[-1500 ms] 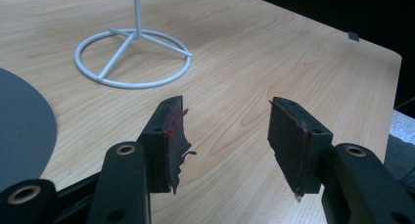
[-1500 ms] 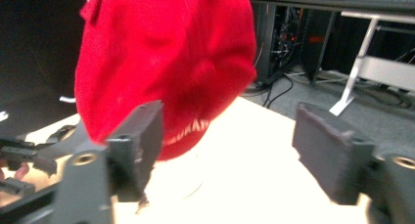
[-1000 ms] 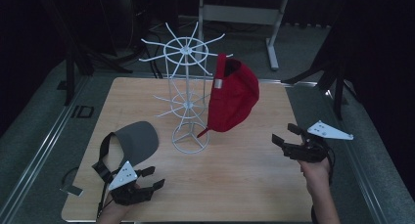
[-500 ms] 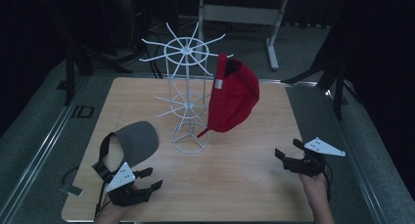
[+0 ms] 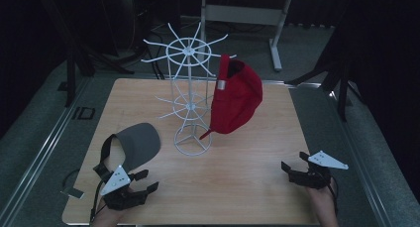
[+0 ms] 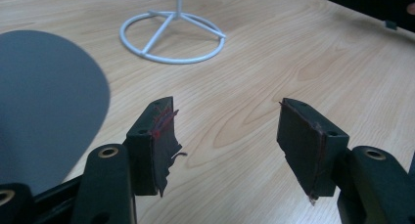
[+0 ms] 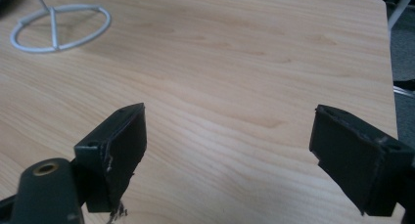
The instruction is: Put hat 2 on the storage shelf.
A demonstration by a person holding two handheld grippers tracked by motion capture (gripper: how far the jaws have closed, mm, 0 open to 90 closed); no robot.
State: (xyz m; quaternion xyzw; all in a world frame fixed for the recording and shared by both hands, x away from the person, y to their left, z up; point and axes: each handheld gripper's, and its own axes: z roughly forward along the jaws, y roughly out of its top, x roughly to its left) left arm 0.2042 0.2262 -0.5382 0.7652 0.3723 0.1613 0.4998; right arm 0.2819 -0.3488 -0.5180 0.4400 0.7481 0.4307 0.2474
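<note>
Near the bench's front-left corner lies my grey visor (image 5: 137, 143), brim flat on the wood, just ahead of my left gripper (image 5: 143, 181), whose jaws stand partly apart with bare wood between them; in the left gripper view the visor (image 6: 46, 101) sits just beside the left jaw. Close beyond it, toward the bench's middle, stands the white wire rack (image 5: 190, 98), a red cap (image 5: 236, 99) hanging on one of its arms. By the front-right corner I hold my right gripper (image 5: 293, 169) low over the bench (image 5: 257, 152), jaws wide and empty, having just been opening.
</note>
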